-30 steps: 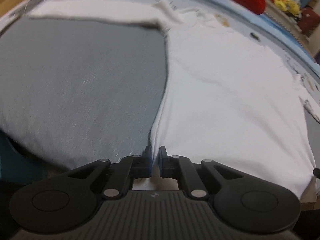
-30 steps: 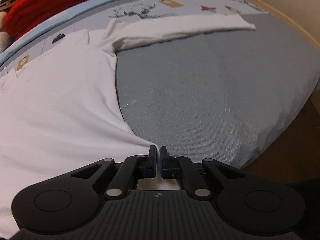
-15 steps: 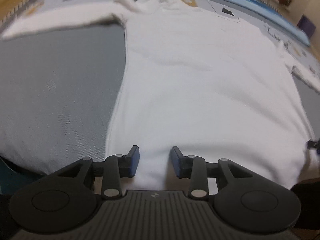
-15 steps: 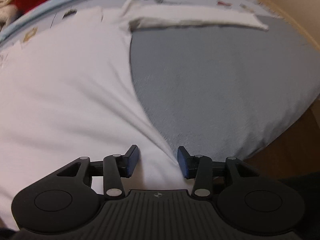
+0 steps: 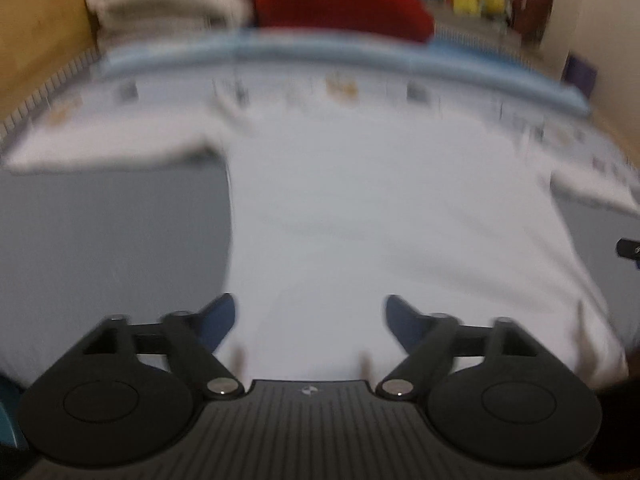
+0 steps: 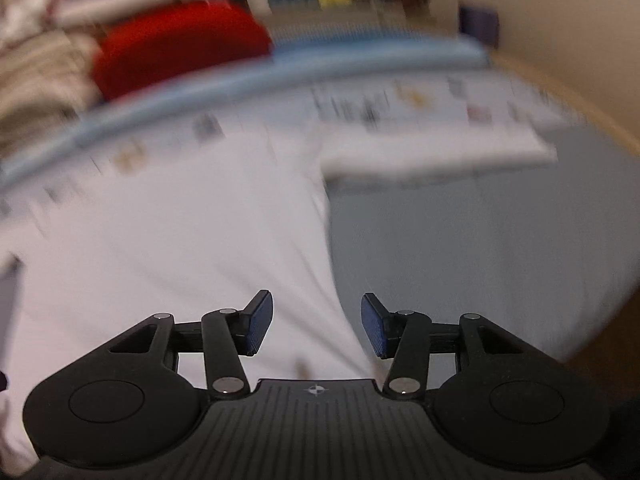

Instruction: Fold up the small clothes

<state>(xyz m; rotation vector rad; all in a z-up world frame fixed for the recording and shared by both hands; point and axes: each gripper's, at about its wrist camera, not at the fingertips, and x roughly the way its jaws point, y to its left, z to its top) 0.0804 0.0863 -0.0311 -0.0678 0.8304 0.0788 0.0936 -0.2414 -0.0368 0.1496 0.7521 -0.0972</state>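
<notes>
Both views are blurred. The left gripper (image 5: 310, 322) has its jaws opening wide above the white long-sleeved shirt (image 5: 380, 220), gripping nothing. The right gripper (image 6: 317, 330) is also opening, over the shirt's side edge, empty. The shirt lies flat on a grey bed (image 6: 480, 248), sleeves toward 10 and 2 o'clock. At 12 o'clock sits a red folded garment (image 5: 340, 4).

Opening left tongs (image 5: 310, 322) above flat white shirt (image 5: 380, 216)

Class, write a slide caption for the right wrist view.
Right gripper, jaws opening and empty, above a white shirt spread flat.
</notes>
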